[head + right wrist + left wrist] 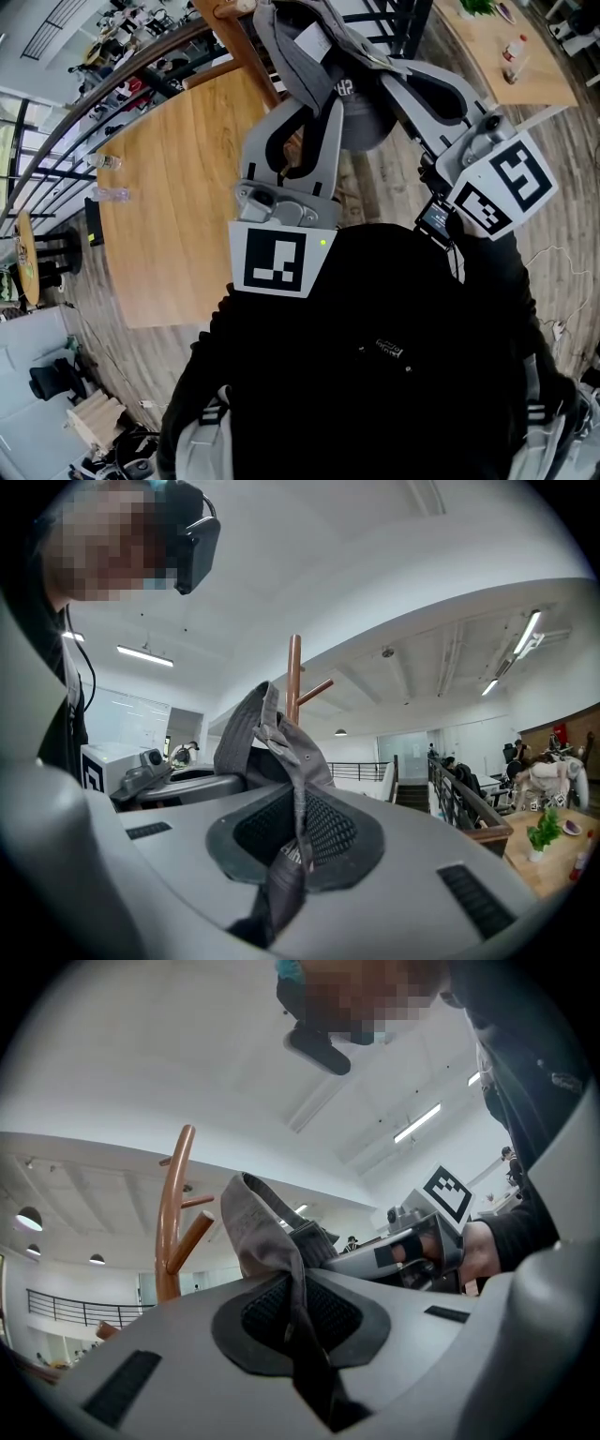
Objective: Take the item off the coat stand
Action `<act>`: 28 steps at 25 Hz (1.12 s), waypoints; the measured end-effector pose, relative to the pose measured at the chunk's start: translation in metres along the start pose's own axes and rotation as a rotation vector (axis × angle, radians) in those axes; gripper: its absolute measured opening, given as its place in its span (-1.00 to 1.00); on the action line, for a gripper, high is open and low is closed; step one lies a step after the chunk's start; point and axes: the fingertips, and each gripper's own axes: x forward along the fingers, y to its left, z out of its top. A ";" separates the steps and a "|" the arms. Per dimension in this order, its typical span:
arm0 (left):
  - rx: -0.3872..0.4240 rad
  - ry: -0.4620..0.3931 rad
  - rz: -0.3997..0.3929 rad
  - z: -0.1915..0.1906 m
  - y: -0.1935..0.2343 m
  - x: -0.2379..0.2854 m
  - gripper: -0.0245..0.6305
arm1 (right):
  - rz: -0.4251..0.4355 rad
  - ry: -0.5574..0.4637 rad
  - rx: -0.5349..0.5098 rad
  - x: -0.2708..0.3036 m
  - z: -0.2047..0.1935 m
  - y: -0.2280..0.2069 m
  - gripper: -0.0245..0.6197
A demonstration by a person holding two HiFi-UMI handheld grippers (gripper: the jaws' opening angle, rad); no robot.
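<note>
A grey cap [314, 52] hangs between my two raised grippers, close to the top of the brown wooden coat stand [236, 23]. My left gripper [314, 108] is shut on a fold of the cap's fabric [296, 1309]. My right gripper [398, 75] is shut on another part of the cap [298, 832]. In the left gripper view the cap [255, 1227] is to the right of the stand's pegs [190, 1234], with a gap between them. In the right gripper view the stand's post [293, 672] rises behind the cap [248, 738].
Far below lies a large wooden table [178, 197] with bottles [111, 178] near its left edge. A second table [530, 70] with a bottle is at the upper right. A curved railing [89, 98] runs along the left. The person's dark jacket [375, 356] fills the lower view.
</note>
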 end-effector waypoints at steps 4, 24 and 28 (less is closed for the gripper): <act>-0.020 -0.001 -0.035 -0.002 -0.009 0.008 -0.85 | -0.027 0.009 -0.003 -0.010 -0.003 -0.006 -0.80; -0.313 0.046 -0.269 -0.047 -0.035 0.047 -0.85 | -0.099 0.140 0.079 -0.044 -0.041 -0.039 -0.80; -0.328 0.044 -0.271 -0.045 -0.038 0.048 -0.85 | -0.094 0.149 0.097 -0.047 -0.042 -0.039 -0.80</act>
